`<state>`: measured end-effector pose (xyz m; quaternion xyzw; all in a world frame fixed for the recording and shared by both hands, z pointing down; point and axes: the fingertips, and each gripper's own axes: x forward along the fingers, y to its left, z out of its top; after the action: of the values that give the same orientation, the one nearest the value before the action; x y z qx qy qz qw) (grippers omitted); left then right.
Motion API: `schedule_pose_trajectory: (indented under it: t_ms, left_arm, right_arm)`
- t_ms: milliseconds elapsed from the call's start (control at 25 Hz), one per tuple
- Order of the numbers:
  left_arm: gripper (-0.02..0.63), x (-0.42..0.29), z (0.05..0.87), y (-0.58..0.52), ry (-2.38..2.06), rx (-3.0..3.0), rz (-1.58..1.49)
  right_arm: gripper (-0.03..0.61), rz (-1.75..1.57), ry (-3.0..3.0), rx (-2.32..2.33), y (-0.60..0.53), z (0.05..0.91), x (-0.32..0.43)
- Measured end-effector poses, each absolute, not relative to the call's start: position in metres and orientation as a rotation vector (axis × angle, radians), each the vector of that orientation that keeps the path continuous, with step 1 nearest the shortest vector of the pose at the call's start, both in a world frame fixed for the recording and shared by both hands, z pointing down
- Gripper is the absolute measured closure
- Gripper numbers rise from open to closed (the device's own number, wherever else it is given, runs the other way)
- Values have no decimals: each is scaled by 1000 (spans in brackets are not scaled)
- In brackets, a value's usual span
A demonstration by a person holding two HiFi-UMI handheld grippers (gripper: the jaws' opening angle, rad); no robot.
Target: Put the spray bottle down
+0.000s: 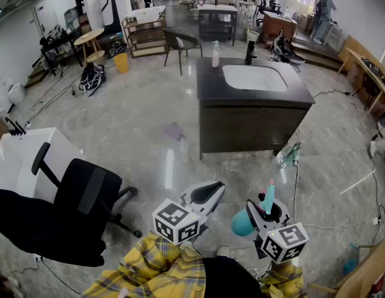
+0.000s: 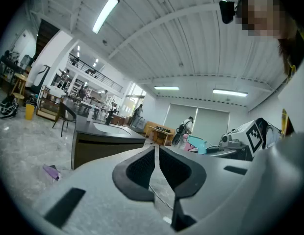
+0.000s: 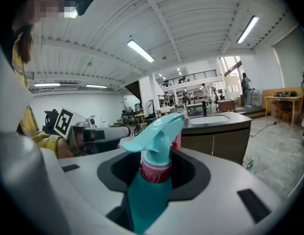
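Note:
A teal spray bottle [image 3: 151,182] with a pink collar and a teal trigger head stands upright between the pads of my right gripper [image 3: 154,168], which is shut on it. In the head view the same bottle [image 1: 243,223] is held low, close to the person's body, in the right gripper [image 1: 267,215]. My left gripper [image 1: 208,192] hovers beside it on the left. Its pads [image 2: 139,173] are almost together with nothing between them. Well ahead of both grippers, across bare floor, stands the dark counter [image 1: 208,85] with a white sink.
On the counter stand a pale soap bottle [image 1: 215,54] and a dark faucet [image 1: 249,51]. A black office chair [image 1: 81,197] is close on the left. A purple scrap [image 1: 174,131] lies on the grey floor, and cables [image 1: 332,225] run along the right.

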<state>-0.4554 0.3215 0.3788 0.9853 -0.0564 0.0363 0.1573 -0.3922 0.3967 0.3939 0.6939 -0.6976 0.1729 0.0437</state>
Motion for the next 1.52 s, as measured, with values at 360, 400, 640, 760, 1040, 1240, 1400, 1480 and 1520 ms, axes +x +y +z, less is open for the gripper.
schedule_pose_trajectory:
  t_ms: [360,400,640,760,1040,1240,1400,1480,1520]
  left_arm:
    - [584,-461,388,319,-154,2796,115]
    - [584,-462,388,318,-154,2794,114]
    - [584,-468,395,305,-147,2777,131]
    - [584,-474,400,295,-141,2772,136]
    - [584,-499,395,254,-69,2762,87]
    - [584,-520,401,226,-56,2777,139]
    - [584,-531,408,213,-31,2774,164]
    - [584,-535,412,207,-36,2765,170]
    - [584,-537,414,204,-40,2760,171]
  right_arm:
    - [422,530,-2132,2118,393,397,-398]
    - [422,530,-2130,2121,393,397,-398]
    - [425,556,-2139,2142,380,397,-402]
    - [425,568,-2135,2145,369,403,-408]
    - [425,558,-2137,2154,319,406,-434]
    - [425,533,-2140,2138,285,406,-459]
    - [425,542,-2136,2125,269,410,-475]
    - [425,547,-2134,2114,264,412,-479]
    - [425,547,-2131,2110,261,413,-480]
